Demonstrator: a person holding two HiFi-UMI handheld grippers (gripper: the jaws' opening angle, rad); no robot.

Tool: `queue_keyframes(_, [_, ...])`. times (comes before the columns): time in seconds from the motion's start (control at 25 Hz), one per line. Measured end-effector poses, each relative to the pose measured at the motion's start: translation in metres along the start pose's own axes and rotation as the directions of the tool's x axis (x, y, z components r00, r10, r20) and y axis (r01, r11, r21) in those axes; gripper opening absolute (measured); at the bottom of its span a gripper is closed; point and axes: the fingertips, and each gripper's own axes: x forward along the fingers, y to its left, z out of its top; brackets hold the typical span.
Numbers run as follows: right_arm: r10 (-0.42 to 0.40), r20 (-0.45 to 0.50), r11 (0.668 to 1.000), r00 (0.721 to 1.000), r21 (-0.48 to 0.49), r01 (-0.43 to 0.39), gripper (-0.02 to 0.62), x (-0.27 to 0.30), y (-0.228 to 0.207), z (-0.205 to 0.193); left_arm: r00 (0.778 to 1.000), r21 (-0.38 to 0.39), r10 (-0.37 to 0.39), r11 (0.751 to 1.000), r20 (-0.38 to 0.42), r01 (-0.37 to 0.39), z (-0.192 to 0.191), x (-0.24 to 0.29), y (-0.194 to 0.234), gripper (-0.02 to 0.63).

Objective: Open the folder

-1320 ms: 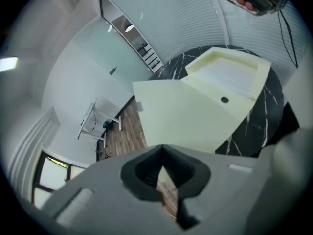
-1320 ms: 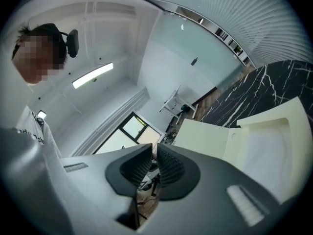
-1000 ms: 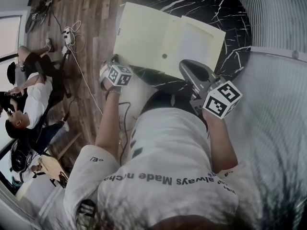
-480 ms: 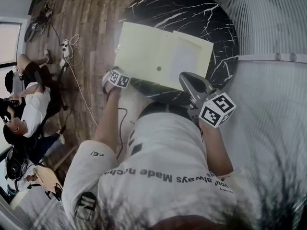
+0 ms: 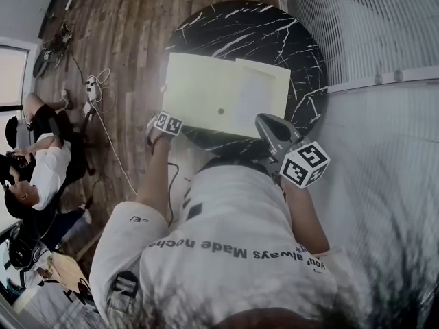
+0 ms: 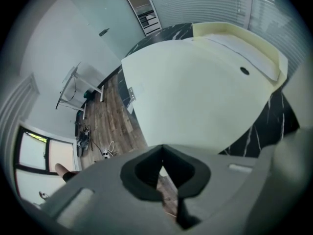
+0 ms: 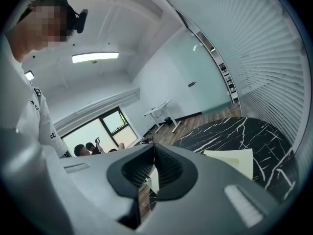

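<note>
Right tongs [image 7: 153,148] drawn back, just closed empty | left tongs [image 6: 162,152] together | folder [image 5: 212,88] just beyond both

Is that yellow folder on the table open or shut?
Apparently open: the folder's flap lies beside the bare snap dot, its edge lifted.

my head camera has pulled back, so the whole round table [image 5: 302,53] now shows where a second ago its far rim was cut off. the folder [image 5: 219,94] sits lower in the head view and looks smaller than it did. the right gripper [image 7: 152,164] has just been closing its jaws, which now meet with nothing between them, and it shows lower and a bit further left in the head view, while the left gripper [image 6: 161,173] has sunk and looks smaller beside the folder's near left corner.
</note>
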Motion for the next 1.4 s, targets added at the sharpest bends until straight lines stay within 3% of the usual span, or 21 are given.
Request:
queue_keyframes(0.16, [-0.064,0.009,0.997,0.998,-0.042,0.064,0.002,-0.010,-0.006,0.002,0.997,-0.070,0.019,0.997,0.069,-0.014,0.010,-0.025,0.010,0.002])
queue_keyframes(0.44, [-0.152,0.020,0.982,0.988,-0.112,0.153,0.002,-0.028,-0.017,0.004,0.975,-0.101,0.065,0.994,0.214,-0.044,0.045,-0.089,0.010,0.002])
queue_keyframes(0.6, [-0.198,0.034,0.967,0.980,-0.156,0.201,0.002,-0.036,-0.018,0.007,0.945,-0.096,0.059,0.995,0.321,-0.030,0.076,-0.137,-0.001,0.002])
queue_keyframes(0.72, [-0.237,0.052,0.949,0.970,-0.203,0.243,0.002,-0.046,-0.018,0.012,0.910,-0.099,0.040,0.995,0.412,0.001,0.100,-0.176,-0.014,0.002])
queue_keyframes(0.92, [-0.270,0.084,0.927,0.959,-0.247,0.283,0.002,-0.062,-0.015,0.022,0.828,-0.083,-0.007,0.995,0.561,0.064,0.139,-0.244,-0.044,0.002])
queue_keyframes(1.08, [-0.286,0.112,0.913,0.952,-0.270,0.306,0.002,-0.075,-0.011,0.034,0.740,-0.060,-0.058,0.989,0.671,0.132,0.167,-0.301,-0.072,0.002])
queue_keyframes(1.24, [-0.303,0.145,0.891,0.942,-0.309,0.334,0.002,-0.087,-0.005,0.046,0.632,-0.045,-0.101,0.976,0.768,0.211,0.194,-0.357,-0.093,0.002])
queue_keyframes(1.4, [-0.316,0.177,0.862,0.932,-0.356,0.360,0.002,-0.096,0.006,0.057,0.498,-0.014,-0.144,0.954,0.855,0.300,0.214,-0.408,-0.106,0.002])
